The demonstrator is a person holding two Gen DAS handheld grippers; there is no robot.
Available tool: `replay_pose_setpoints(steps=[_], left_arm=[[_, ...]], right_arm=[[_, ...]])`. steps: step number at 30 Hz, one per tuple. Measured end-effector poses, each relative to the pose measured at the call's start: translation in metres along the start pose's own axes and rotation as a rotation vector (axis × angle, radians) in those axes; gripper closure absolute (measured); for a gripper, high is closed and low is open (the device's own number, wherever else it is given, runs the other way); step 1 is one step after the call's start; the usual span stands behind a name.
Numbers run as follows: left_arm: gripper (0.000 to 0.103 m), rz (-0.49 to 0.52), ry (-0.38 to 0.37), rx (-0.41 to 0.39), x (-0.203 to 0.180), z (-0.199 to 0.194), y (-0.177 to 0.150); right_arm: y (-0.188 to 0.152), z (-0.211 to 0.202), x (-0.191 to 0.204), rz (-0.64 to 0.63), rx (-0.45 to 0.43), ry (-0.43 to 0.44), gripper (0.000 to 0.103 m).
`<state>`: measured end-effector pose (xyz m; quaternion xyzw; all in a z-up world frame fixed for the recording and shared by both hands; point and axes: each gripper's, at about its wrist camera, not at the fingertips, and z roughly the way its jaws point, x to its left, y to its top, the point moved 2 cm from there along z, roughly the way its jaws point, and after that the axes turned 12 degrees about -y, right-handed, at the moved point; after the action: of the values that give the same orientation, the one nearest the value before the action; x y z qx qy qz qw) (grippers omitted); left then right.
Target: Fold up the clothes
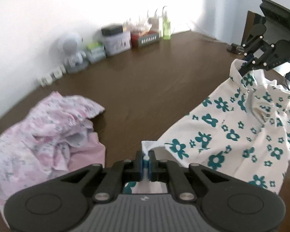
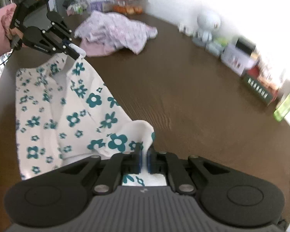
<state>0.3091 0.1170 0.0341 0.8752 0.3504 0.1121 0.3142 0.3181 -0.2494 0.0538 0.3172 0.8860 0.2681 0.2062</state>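
A white garment with teal flowers [image 1: 232,131] lies spread between my two grippers over the brown table [image 1: 145,81]. In the left wrist view my left gripper [image 1: 146,155] is shut on one white corner of it. My right gripper [image 1: 242,71] shows at the far right, clamped on the opposite corner. In the right wrist view my right gripper [image 2: 145,154] pinches a fold of the flowered garment [image 2: 67,106]. At the upper left, a hand holds the left gripper [image 2: 77,55], which grips the far edge. A crumpled pink garment [image 1: 48,135] [image 2: 116,32] lies apart on the table.
Along the wall stand a white toy figure [image 1: 71,46], small boxes [image 1: 118,42] and a green bottle [image 1: 166,28]; the same boxes [image 2: 239,58] appear in the right wrist view. Bare brown tabletop [image 2: 193,100] stretches between the garments and these items.
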Motion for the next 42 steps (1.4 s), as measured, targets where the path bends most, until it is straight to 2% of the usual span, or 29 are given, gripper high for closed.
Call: replay_pose_setpoints(steps=[5, 9, 12, 17, 19, 24, 25, 27, 29, 32, 34, 36, 38, 40, 41, 42], left_arm=[[0.099, 0.056, 0.034, -0.104, -0.038, -0.046, -0.010], [0.099, 0.141, 0.062, -0.144, -0.088, -0.074, -0.033], [0.099, 0.162, 0.073, -0.162, -0.126, -0.084, -0.054], [0.099, 0.133, 0.079, -0.158, -0.157, -0.072, -0.095], [0.098, 0.099, 0.084, -0.148, -0.159, -0.063, -0.107], [0.097, -0.003, 0.076, -0.182, -0.157, -0.053, -0.126], [0.097, -0.015, 0.070, -0.186, -0.157, -0.052, -0.129], [0.096, -0.031, 0.070, -0.186, -0.161, -0.052, -0.135], [0.093, -0.042, 0.064, -0.186, -0.162, -0.053, -0.139], [0.082, -0.067, 0.042, -0.208, -0.164, -0.062, -0.144], [0.055, -0.091, 0.015, -0.250, -0.163, -0.076, -0.146], [0.043, -0.103, -0.003, -0.303, -0.161, -0.092, -0.143], [0.039, -0.092, 0.026, -0.339, -0.158, -0.104, -0.135], [0.028, -0.089, 0.078, -0.370, -0.149, -0.109, -0.122], [0.028, -0.105, 0.099, -0.380, -0.142, -0.108, -0.115], [0.028, -0.121, 0.120, -0.391, -0.135, -0.107, -0.108]], right_arm=[[-0.008, -0.050, 0.024, -0.056, -0.073, -0.078, 0.098], [-0.028, -0.086, 0.069, -0.188, -0.123, -0.186, 0.098], [-0.051, -0.103, 0.110, -0.285, -0.147, -0.253, 0.098], [-0.095, -0.099, 0.170, -0.400, -0.151, -0.356, 0.097], [-0.109, -0.091, 0.182, -0.411, -0.139, -0.389, 0.097], [-0.126, -0.080, 0.196, -0.399, -0.144, -0.449, 0.092], [-0.128, -0.079, 0.197, -0.393, -0.143, -0.449, 0.090], [-0.132, -0.077, 0.201, -0.380, -0.139, -0.449, 0.081], [-0.137, -0.075, 0.205, -0.369, -0.139, -0.449, 0.053], [-0.140, -0.087, 0.206, -0.302, -0.174, -0.438, 0.044], [-0.138, -0.101, 0.197, -0.186, -0.215, -0.414, 0.036], [-0.134, -0.119, 0.184, -0.026, -0.278, -0.362, 0.031], [-0.126, -0.130, 0.169, 0.132, -0.342, -0.320, 0.019], [-0.114, -0.136, 0.157, 0.271, -0.398, -0.283, 0.013], [-0.106, -0.135, 0.154, 0.324, -0.419, -0.265, 0.012], [-0.099, -0.132, 0.151, 0.375, -0.436, -0.241, 0.006]])
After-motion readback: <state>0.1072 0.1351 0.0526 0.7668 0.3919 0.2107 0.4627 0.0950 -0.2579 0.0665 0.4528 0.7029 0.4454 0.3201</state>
